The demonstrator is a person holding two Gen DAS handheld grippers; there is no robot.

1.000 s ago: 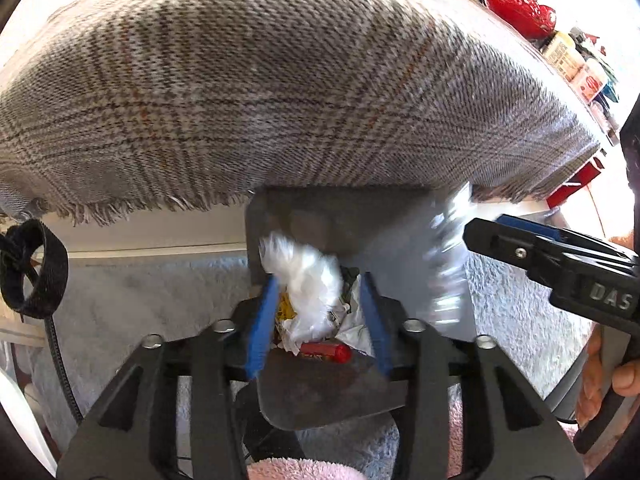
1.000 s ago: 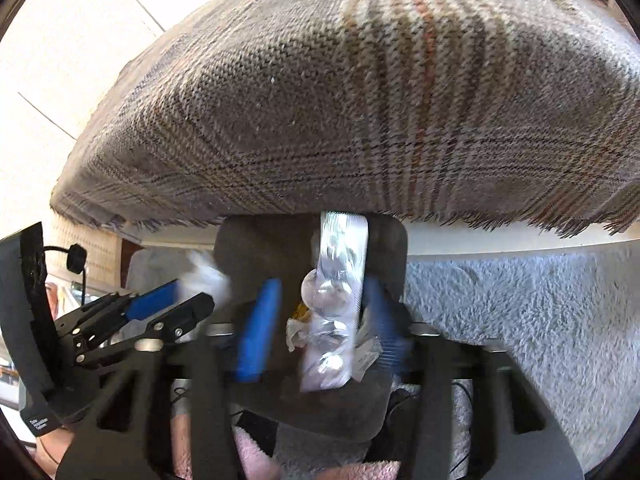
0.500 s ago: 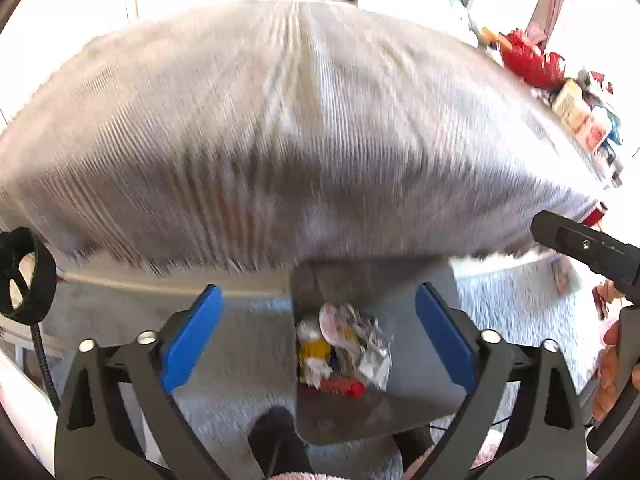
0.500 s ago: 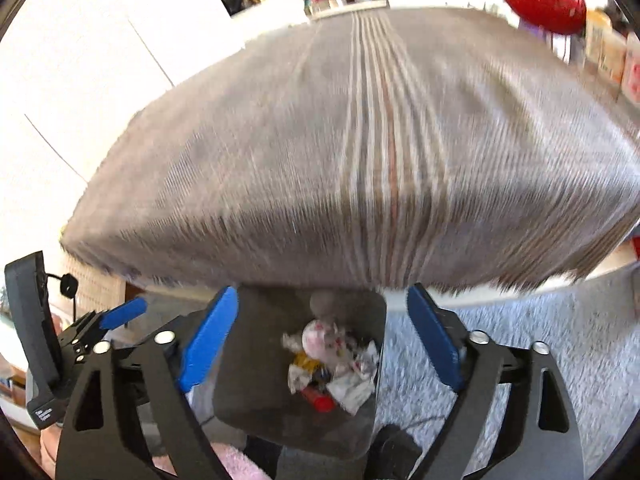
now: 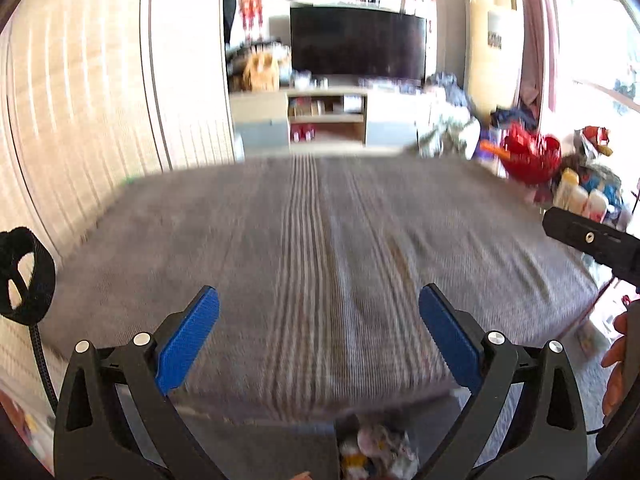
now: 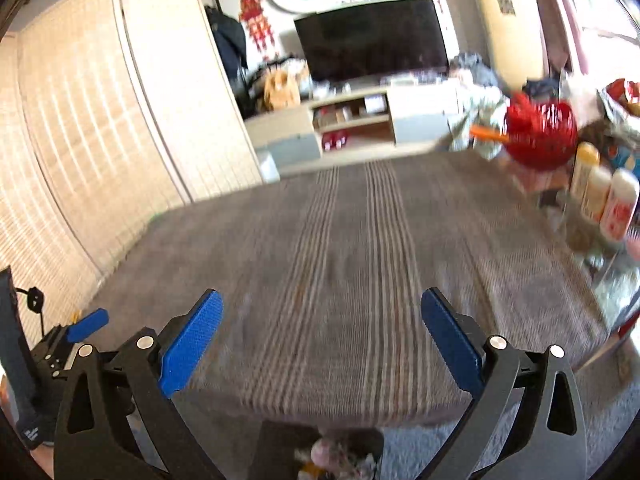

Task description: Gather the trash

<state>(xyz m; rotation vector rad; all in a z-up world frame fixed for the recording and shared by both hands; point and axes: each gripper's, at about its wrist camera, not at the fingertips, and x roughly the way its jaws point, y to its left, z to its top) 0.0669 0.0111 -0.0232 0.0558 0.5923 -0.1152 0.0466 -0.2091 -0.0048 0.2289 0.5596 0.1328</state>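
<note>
Crumpled trash [image 5: 376, 450] lies in a dark grey bin [image 5: 335, 440] on the floor, just below the near edge of the table with the plaid cloth [image 5: 320, 240]. My left gripper [image 5: 318, 292] hangs open above that edge, nothing between its blue pads. In the right wrist view the same bin [image 6: 280, 448] and trash [image 6: 340, 458] show at the bottom. My right gripper [image 6: 320, 296] is over the cloth [image 6: 340, 260] with its jaws opening and nothing between them.
A red bowl [image 6: 540, 136] and several bottles [image 6: 616, 208] stand at the table's right side. A TV [image 5: 356, 46] on a low cabinet [image 5: 320, 116] is beyond the table. A slatted screen [image 6: 100, 140] is on the left, grey carpet [image 6: 440, 444] below.
Both grippers let go of trash into the bin, opened wide and rose, tilting up from the bin to look across the tabletop. The bin slid to the bottom edge of both views.
</note>
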